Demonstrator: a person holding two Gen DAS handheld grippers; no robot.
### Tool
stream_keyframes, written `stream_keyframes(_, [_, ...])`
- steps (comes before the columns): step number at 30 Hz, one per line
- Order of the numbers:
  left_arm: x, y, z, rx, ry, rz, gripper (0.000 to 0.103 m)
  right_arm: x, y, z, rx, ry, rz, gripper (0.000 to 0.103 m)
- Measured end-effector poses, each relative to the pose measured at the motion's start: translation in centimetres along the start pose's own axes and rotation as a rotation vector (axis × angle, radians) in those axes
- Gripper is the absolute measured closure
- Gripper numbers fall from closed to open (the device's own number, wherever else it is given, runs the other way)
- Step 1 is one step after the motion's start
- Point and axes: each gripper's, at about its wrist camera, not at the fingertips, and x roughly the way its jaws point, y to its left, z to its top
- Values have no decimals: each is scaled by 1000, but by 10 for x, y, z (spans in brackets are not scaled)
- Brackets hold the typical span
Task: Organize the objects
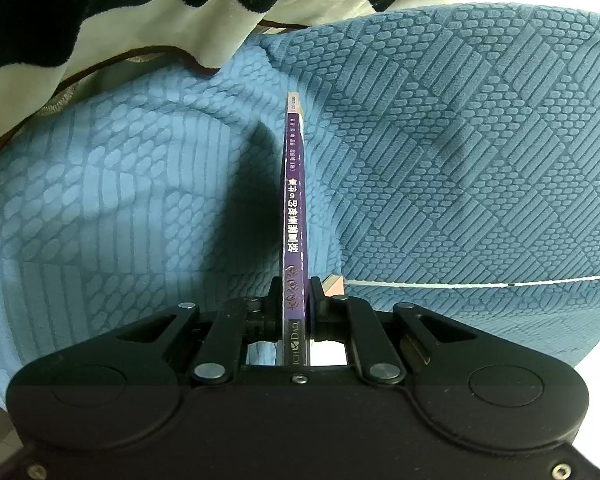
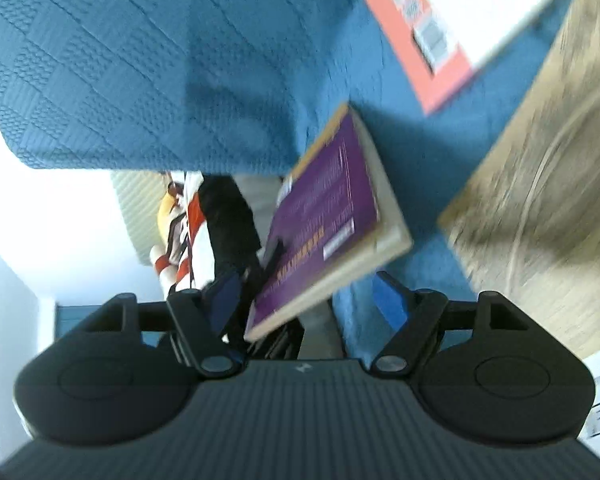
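The left gripper (image 1: pixel 296 300) is clenched on a thin purple book (image 1: pixel 295 208), its jaws pinching the spine end so the book stands on edge and runs straight away from the camera, the printed spine facing up. Under and around it spreads a blue textured sofa cover (image 1: pixel 460 160), quilted in patches of pebbles and bars; a rounded cushion swells to the left and a white seam line crosses the fabric to the right of the jaws. Beyond the blue, at the top of the left wrist view, hangs a black and cream fleece blanket (image 1: pixel 140 20). The right gripper (image 2: pixel 306 296) stands released, its blue-padded jaws wide apart and pressing on nothing. In this blurred view the purple book (image 2: pixel 328 216) appears tilted in front of those jaws, cover and pale page edge showing, held at its lower left by the other gripper. Behind it lies the same blue sofa cover (image 2: pixel 120 60), with an orange and white book (image 2: pixel 432 32) resting on it at upper right. A wood-grain floor (image 2: pixel 540 180) fills the right side, and a bright white wall shows at left.
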Motion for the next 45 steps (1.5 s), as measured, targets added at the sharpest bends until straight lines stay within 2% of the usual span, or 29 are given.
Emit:
stream_keyframes(7, [-1,5,1,-26,-12,5,94,28,-13,10,65,-48,53,28])
stream_keyframes(9, [0,7,1,-34,-10,1,94,31,-19,17,91,-70,46,35])
stream_keyframes(12, [-2,7,0,-35,-8,-5,93,32,-22,22,91,-85,35,52])
stream_keyframes(13, [-2,7,1,-36,-9,-9,93,32,-21,24,83,-87,17,66])
stream_keyframes(14, [-3,7,1,-36,-9,-11,92,32,-20,25,73,-90,4,73])
stream_keyframes(16, [-4,6,0,-32,-4,-18,91,27,-14,27,41,-101,23,79])
stream_keyframes(25, [-25,-15,-20,20,-8,-115,87,2,50,27,-175,-125,-18,80])
stream_keyframes(29, [-41,-26,-39,39,-10,-178,87,-26,75,20,-255,-132,-18,80])
stream_keyframes(33, [-52,-43,-60,86,0,-209,86,-53,93,13,-302,-146,-23,80])
stream_keyframes(39, [-60,-61,-105,165,26,-237,85,-105,99,3,-334,-190,-15,80])
stream_keyframes(45, [-53,-51,-136,201,112,-242,85,-147,81,-9,-365,-216,-47,79])
